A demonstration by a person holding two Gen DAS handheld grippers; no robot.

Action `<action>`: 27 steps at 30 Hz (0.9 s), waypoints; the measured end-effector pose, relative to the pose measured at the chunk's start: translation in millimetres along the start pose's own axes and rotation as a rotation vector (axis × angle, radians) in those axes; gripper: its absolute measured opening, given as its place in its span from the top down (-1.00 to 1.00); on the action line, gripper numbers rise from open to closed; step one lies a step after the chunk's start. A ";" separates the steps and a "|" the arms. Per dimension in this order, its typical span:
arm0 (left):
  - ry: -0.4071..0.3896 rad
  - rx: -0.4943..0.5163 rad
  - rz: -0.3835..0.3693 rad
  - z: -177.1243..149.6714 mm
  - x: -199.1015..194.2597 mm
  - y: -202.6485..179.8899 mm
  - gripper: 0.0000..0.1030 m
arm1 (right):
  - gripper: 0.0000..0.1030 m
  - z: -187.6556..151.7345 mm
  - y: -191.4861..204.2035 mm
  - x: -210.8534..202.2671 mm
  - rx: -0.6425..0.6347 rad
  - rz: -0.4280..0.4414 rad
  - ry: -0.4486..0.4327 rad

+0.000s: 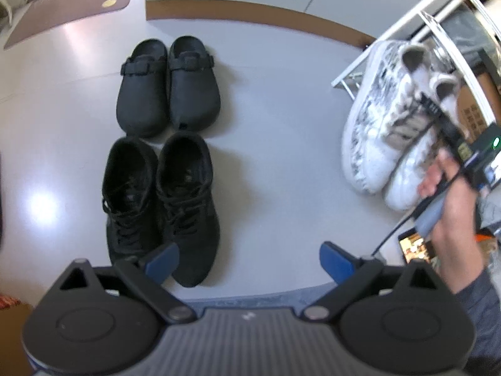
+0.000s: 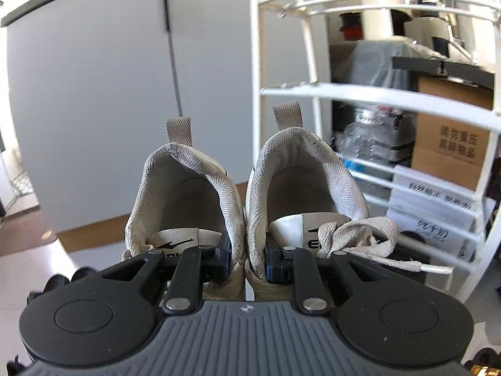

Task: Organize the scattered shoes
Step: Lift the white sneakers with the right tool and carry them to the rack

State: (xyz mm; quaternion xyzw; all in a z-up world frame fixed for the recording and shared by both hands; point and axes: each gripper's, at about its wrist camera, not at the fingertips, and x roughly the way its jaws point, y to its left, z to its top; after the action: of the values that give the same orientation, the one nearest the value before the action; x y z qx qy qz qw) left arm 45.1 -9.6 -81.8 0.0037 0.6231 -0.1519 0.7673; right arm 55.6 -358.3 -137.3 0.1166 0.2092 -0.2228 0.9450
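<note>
My right tongs [image 2: 245, 264] grip the white sneakers [image 2: 247, 194] by their touching inner collars, heels pointing toward the white rack [image 2: 316, 91] just far-right. My left tongs [image 1: 249, 263] hang wide, empty, above the black sneakers [image 1: 162, 200].

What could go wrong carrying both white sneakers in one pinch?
1. The right gripper clamps only the two inner collar walls of the white sneakers; soft fabric may slip and drop one.
2. A loose lace dangles beside the white rack and could snag a bar.
3. A swinging pair might clip the rack's frame.
</note>
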 end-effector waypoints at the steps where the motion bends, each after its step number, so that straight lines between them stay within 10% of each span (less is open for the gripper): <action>1: -0.002 0.005 0.002 0.2 -0.2 -0.9 -0.90 | 0.58 6.4 -2.6 1.2 0.007 -0.022 -0.004; 27: 0.019 -0.031 -0.020 2.0 7.0 2.4 -0.90 | 0.58 54.3 -88.2 91.8 0.323 -0.386 0.066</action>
State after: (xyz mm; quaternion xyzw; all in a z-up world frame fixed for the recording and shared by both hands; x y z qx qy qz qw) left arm 48.8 -9.3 -88.5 -0.0132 0.6325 -0.1497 0.7599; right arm 107.5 -486.6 -141.6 0.2311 0.2202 -0.4256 0.8468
